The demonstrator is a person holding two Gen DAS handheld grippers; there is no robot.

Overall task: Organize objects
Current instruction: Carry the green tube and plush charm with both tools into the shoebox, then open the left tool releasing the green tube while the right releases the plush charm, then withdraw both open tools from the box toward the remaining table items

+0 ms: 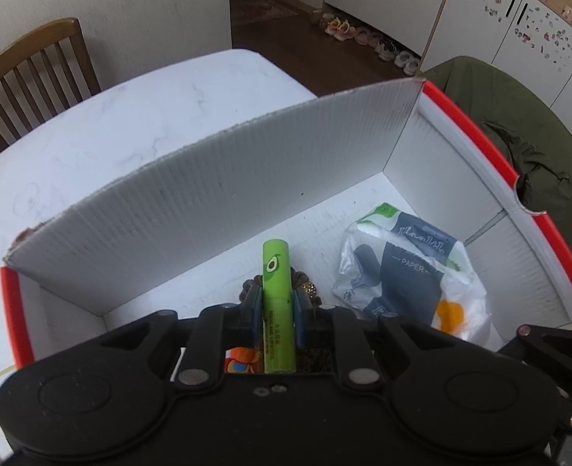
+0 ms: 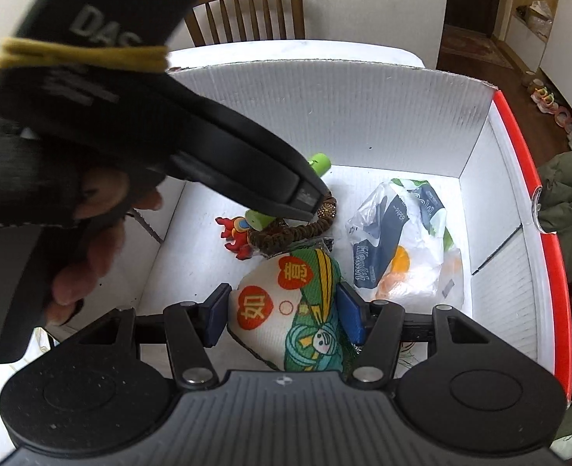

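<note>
Over white corrugated box [image 1: 216, 178]: left tongs [image 1: 277, 303] clamped on green lip-balm tube [image 1: 276, 291]; right tongs [image 2: 284, 310] clamped on printed cloth pouch [image 2: 290, 310]. Lower each to the floor, then release.

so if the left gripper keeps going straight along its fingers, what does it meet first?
Likely the brown hair tie just beyond the left gripper, which holds the green lip balm; past it, the box floor and far wall. Depth is unclear.
</note>
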